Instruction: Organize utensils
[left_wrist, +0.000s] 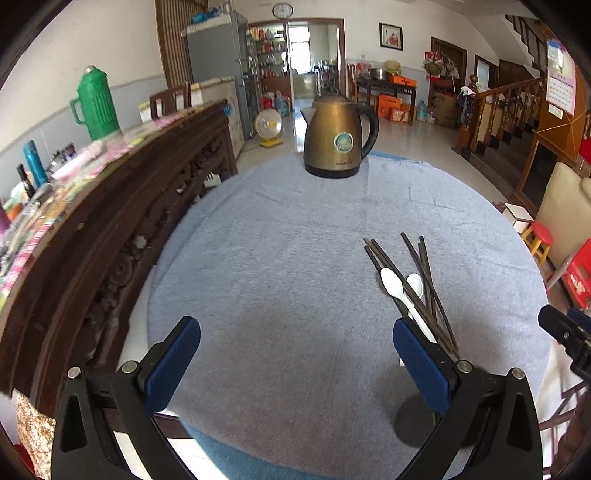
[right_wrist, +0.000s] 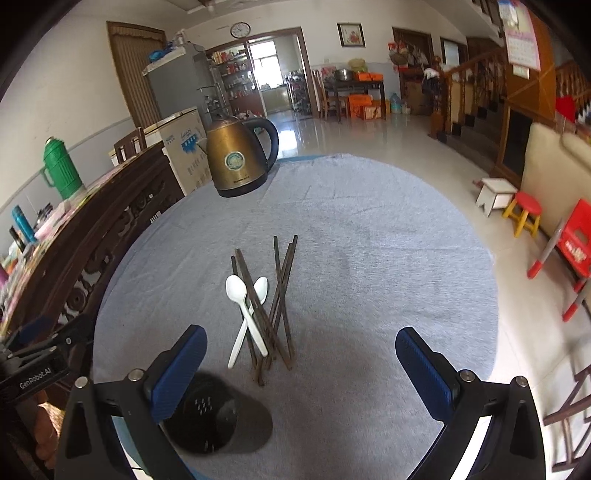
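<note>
Several dark chopsticks (right_wrist: 280, 306) and two white plastic spoons (right_wrist: 245, 314) lie in a crossed heap on the grey cloth. A dark perforated utensil holder (right_wrist: 218, 417) lies on the cloth near the front edge, just below the heap. My right gripper (right_wrist: 299, 354) is open and empty, above the cloth in front of the heap. My left gripper (left_wrist: 295, 347) is open and empty, left of the heap; the chopsticks (left_wrist: 417, 280) and spoons (left_wrist: 402, 288) show beside its right finger. The right gripper's body (left_wrist: 565, 332) shows at the left wrist view's right edge.
A brass electric kettle (right_wrist: 238, 155) stands at the far edge of the round table (right_wrist: 388, 240). A dark carved wooden sideboard (left_wrist: 110, 221) with a green thermos (left_wrist: 96, 103) runs along the left. Small stools (right_wrist: 522, 210) stand on the floor at the right.
</note>
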